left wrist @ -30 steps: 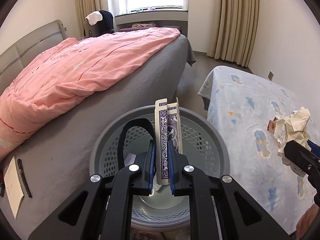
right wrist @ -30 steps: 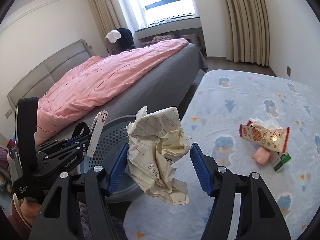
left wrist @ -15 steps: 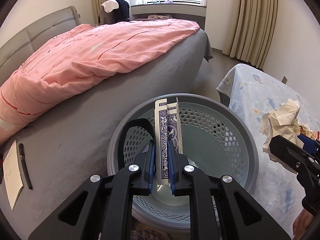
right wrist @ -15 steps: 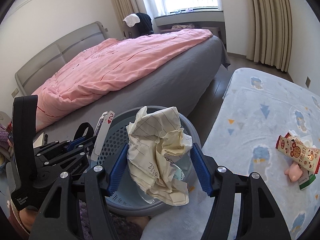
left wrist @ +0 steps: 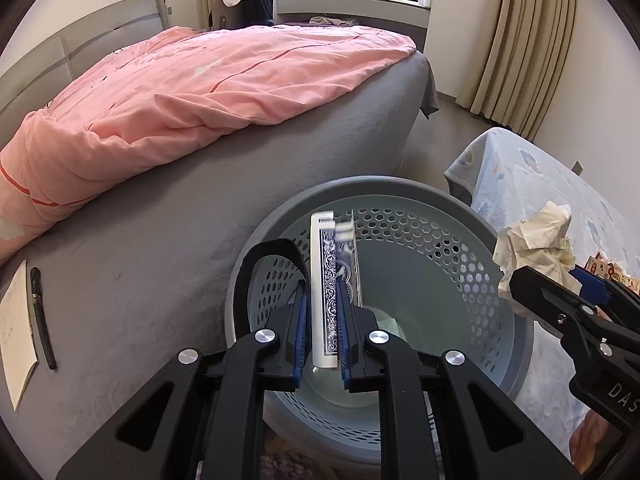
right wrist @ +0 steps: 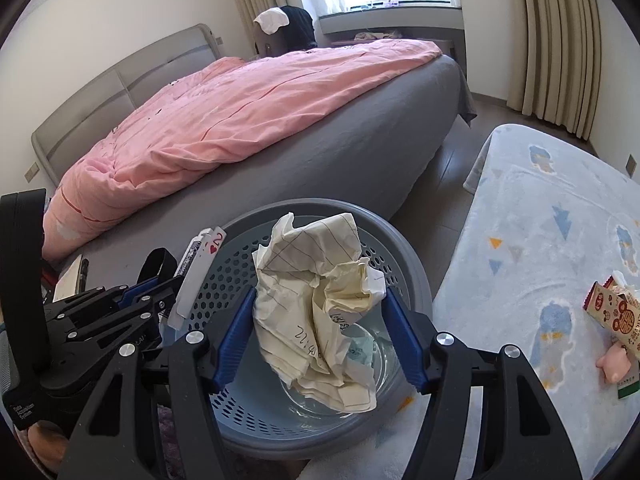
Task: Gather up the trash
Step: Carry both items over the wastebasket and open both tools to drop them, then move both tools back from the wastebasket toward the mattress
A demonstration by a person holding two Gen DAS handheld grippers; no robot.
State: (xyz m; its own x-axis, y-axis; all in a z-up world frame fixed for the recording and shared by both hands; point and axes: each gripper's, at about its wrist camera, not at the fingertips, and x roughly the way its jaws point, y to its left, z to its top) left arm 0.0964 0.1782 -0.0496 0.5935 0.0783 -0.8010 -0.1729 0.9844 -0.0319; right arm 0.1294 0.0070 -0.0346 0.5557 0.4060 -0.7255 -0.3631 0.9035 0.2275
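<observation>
**Operator:** I hold both tools over the grey perforated bin (left wrist: 440, 216), which stands on the floor between the bed (left wrist: 168, 248) and the blanket-covered surface (right wrist: 540, 208). Placement is deliberate: each load hangs above the bin mouth, so on release it should fall inside rather than onto the rim.

**Supervisor:** State the left tool.

**Operator:** The left tool (left wrist: 322, 320) is closed to a narrow gap on a few playing cards (left wrist: 334, 264). The cards stand upright between the pads, patterned backs facing the camera; from the right wrist view a red two of hearts shows on one face.

**Supervisor:** And the right tool?

**Operator:** The right tool (right wrist: 320, 332) stands about half wide, its blue pads pressing either side of a crumpled sheet of lined paper (right wrist: 316, 304). The wad is bulky, which accounts for the wider setting.

**Supervisor:** Bin contents?

**Operator:** Something pale lies at the bottom, possibly a wrapper; the paper hides most of it. A snack packet (right wrist: 616, 316) and a small pink item (right wrist: 614, 364) lie on the blanket, not yet collected.
</observation>
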